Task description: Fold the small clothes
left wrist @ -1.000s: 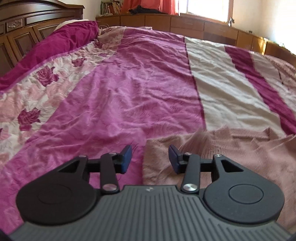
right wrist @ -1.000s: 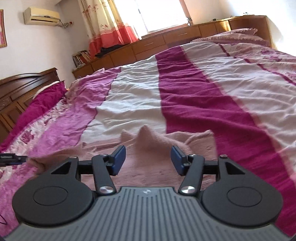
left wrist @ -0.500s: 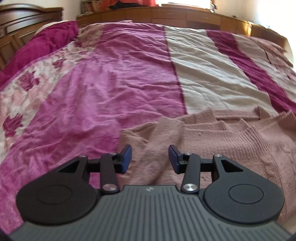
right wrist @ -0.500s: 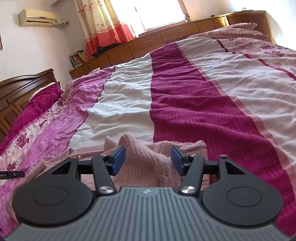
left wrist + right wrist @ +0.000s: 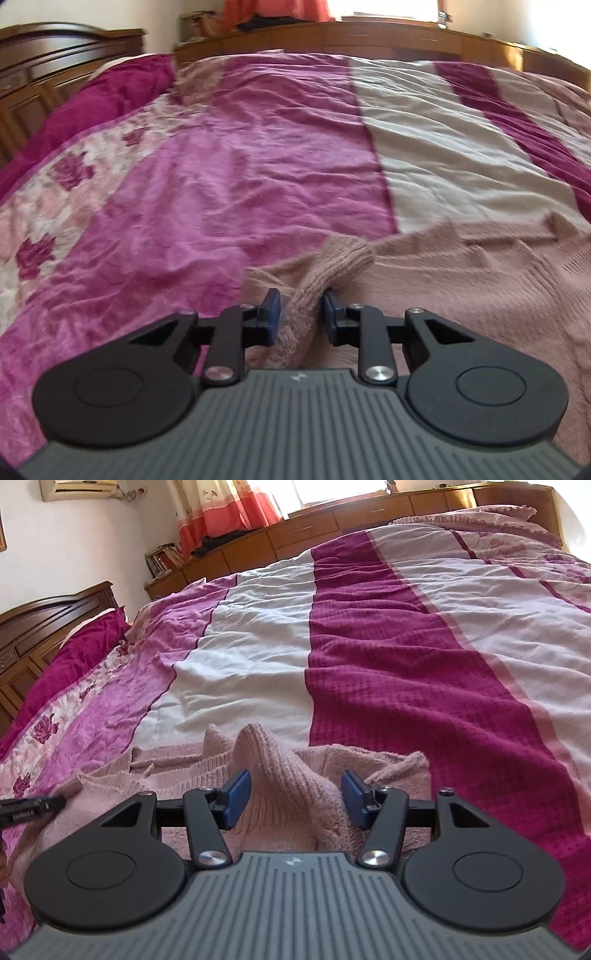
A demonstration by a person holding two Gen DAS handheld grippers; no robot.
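The left gripper (image 5: 298,314) has dropped in over the sweater (image 5: 461,288) since a second ago, and its jaws have just been closing, with a ridge of pink knit now standing between them. The blue pads (image 5: 272,312) sit right at the fabric on both sides; it looks clenched on that fold, which rises ahead of the fingertips into a rolled hump.

Over on the other side, the right gripper (image 5: 293,799) has slid forward too, and a peak of sweater (image 5: 273,775) now stands up between its fingers. Its jaws are spread wide, the left pad (image 5: 236,797) just beside the knit; I can't tell if either one presses.

The sweater lies spread on the bed (image 5: 258,155), under and ahead of both grippers, stretching away to the right of the left one. From the right gripper's view, the left gripper's dark tip (image 5: 33,806) pokes in far to its left, at the sweater's edge.
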